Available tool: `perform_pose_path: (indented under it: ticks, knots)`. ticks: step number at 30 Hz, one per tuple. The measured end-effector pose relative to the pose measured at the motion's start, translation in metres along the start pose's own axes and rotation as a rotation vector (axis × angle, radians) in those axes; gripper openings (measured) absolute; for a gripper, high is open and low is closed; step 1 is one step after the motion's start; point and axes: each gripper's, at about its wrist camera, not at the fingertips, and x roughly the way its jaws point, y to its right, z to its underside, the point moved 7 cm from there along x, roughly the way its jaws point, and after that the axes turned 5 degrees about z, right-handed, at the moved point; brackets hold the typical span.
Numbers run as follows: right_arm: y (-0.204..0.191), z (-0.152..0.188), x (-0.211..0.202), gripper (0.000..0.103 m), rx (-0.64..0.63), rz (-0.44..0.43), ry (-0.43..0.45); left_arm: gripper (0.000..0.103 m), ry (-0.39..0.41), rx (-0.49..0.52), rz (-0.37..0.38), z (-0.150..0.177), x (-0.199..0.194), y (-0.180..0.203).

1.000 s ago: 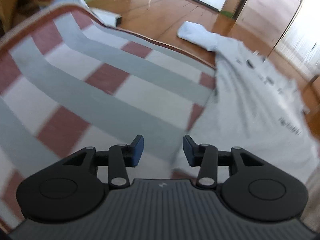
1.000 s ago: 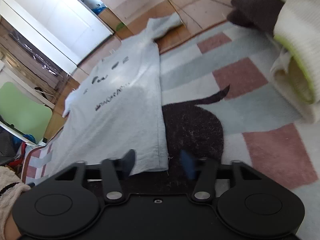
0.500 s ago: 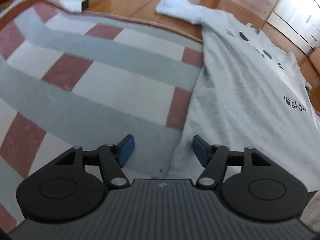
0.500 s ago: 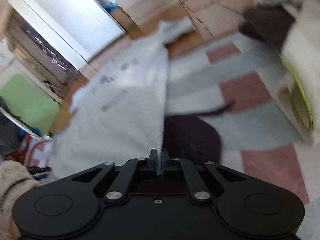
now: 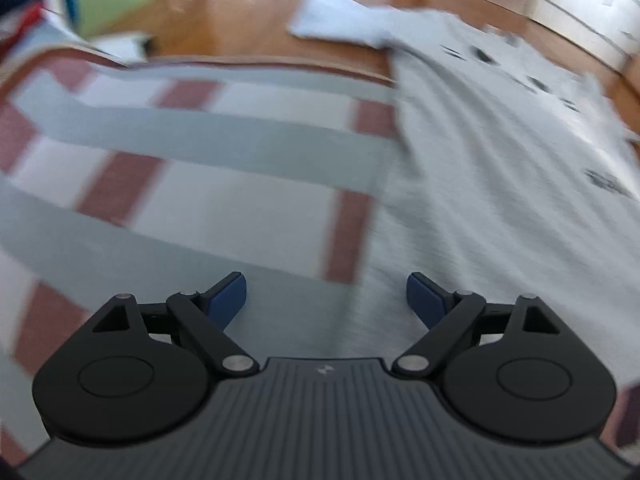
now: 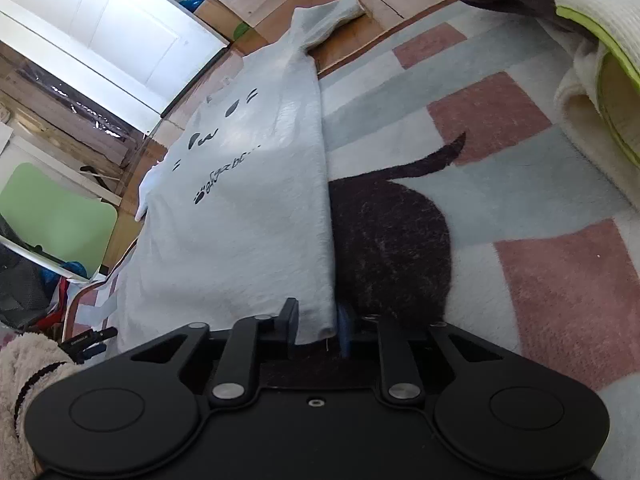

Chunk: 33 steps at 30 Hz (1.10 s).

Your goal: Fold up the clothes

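Right wrist view: grey T-shirt [image 6: 240, 216] lies flat on checked rug [image 6: 560, 280].

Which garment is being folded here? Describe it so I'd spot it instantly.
On the checked grey, white and red rug, find the black cat shape. Beside it lies the pale grey T-shirt, spread flat. Only it carries black paw prints and lettering.

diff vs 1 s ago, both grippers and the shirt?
The left gripper has slid along the rug toward the grey T-shirt; its jaws have just been opening, and the hem edge now lies between them, ungripped. The right gripper pinched shut on the shirt's near corner, and its jaws have just been opening again, with the corner between them. The shirt lies flat as before.
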Motion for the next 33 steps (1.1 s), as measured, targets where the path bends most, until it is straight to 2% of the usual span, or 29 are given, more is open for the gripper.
perform_pose_path:
  ticks: [2,3,5,8,12,13,14,16,18,21,25,27,30,31,32,33]
  knots:
    - [-0.002,-0.001,0.001,0.040,0.001,-0.011,0.001,0.088,-0.001,0.061,0.007,0.002,0.002,0.009]
    - [-0.003,-0.001,0.001,0.042,0.002,-0.017,0.001,0.088,0.002,0.072,0.001,0.002,0.003,0.011]
    - [-0.006,-0.003,0.003,0.053,-0.002,-0.027,0.000,0.090,0.007,0.093,-0.011,0.003,0.004,0.016]
    - [-0.011,-0.006,0.007,0.054,-0.011,-0.038,0.001,0.103,0.003,0.090,-0.024,0.001,0.010,0.019]
    - [-0.012,-0.011,0.010,0.054,-0.012,-0.034,0.013,0.100,0.018,0.086,-0.029,-0.002,0.015,0.026]
    - [-0.013,-0.012,0.010,0.052,-0.018,-0.029,0.018,0.088,-0.003,0.091,-0.007,-0.005,0.013,0.030]
    - [-0.013,-0.012,0.011,0.045,-0.023,-0.023,0.023,0.050,-0.024,0.096,0.015,-0.009,0.010,0.034]
    - [-0.013,-0.013,0.011,0.024,-0.055,0.002,0.041,0.002,-0.067,0.100,0.061,-0.014,0.006,0.041]
    - [-0.015,-0.012,0.010,0.020,-0.112,0.044,0.066,0.002,-0.086,0.085,0.098,-0.018,0.006,0.043]
    - [-0.013,-0.011,0.011,0.020,-0.097,0.040,0.063,0.002,-0.082,0.105,0.124,-0.019,0.007,0.045]
    - [-0.011,-0.009,0.012,0.022,-0.065,0.030,0.043,0.005,-0.070,0.057,0.179,-0.016,0.007,0.043]
    - [-0.011,-0.008,0.012,0.024,-0.053,0.020,0.026,0.014,-0.072,0.033,0.196,-0.016,0.009,0.041]
    - [-0.011,-0.006,0.011,0.031,-0.040,0.000,0.012,0.036,-0.076,-0.013,0.243,-0.016,0.011,0.041]
    - [-0.011,-0.005,0.011,0.035,-0.035,-0.007,0.009,0.047,-0.077,-0.028,0.267,-0.016,0.011,0.043]
    - [-0.012,-0.005,0.012,0.038,-0.033,-0.015,0.006,0.047,-0.076,-0.011,0.273,-0.016,0.012,0.048]
    - [-0.013,-0.006,0.013,0.038,-0.030,-0.023,0.003,0.043,-0.075,0.067,0.255,-0.019,0.014,0.055]
